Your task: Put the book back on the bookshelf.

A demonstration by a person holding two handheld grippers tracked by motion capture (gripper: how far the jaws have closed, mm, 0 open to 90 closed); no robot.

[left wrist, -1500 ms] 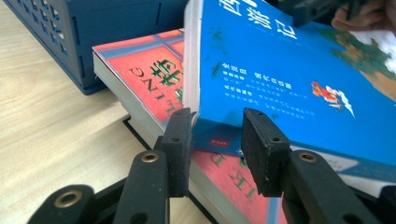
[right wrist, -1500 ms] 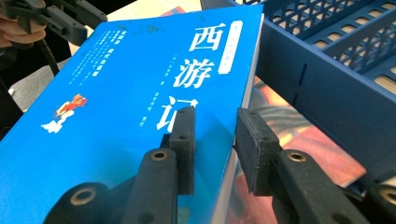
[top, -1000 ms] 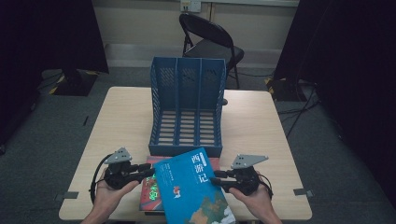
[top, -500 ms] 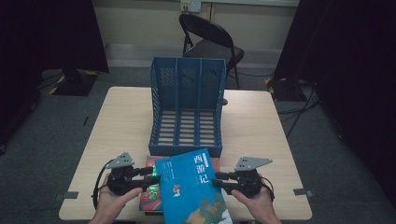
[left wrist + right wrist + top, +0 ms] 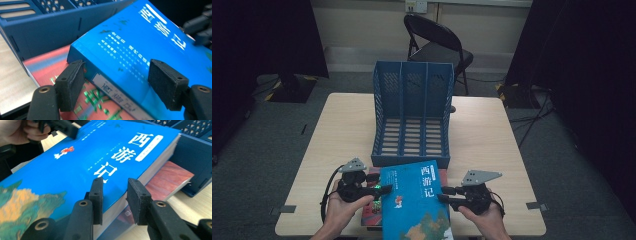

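A thick blue book (image 5: 414,200) with white characters lies tilted on a red book (image 5: 371,212) at the table's near edge. My left gripper (image 5: 382,190) is open, its pads straddling the blue book's spine (image 5: 117,85): one pad touches the lower corner, the other is over the cover (image 5: 140,45). My right gripper (image 5: 447,195) is shut on the blue book's page edge (image 5: 113,200), one pad on the cover (image 5: 87,160), one under the pages. The red book (image 5: 170,177) shows beneath.
A blue three-slot file rack (image 5: 412,115) stands mid-table just beyond the books, its front lip close to them (image 5: 50,27). Bare wooden table (image 5: 492,135) lies on both sides of it. A black folding chair (image 5: 437,45) stands behind the table.
My left gripper has edged right, up to the blue book's spine. The right gripper and the book have barely moved.
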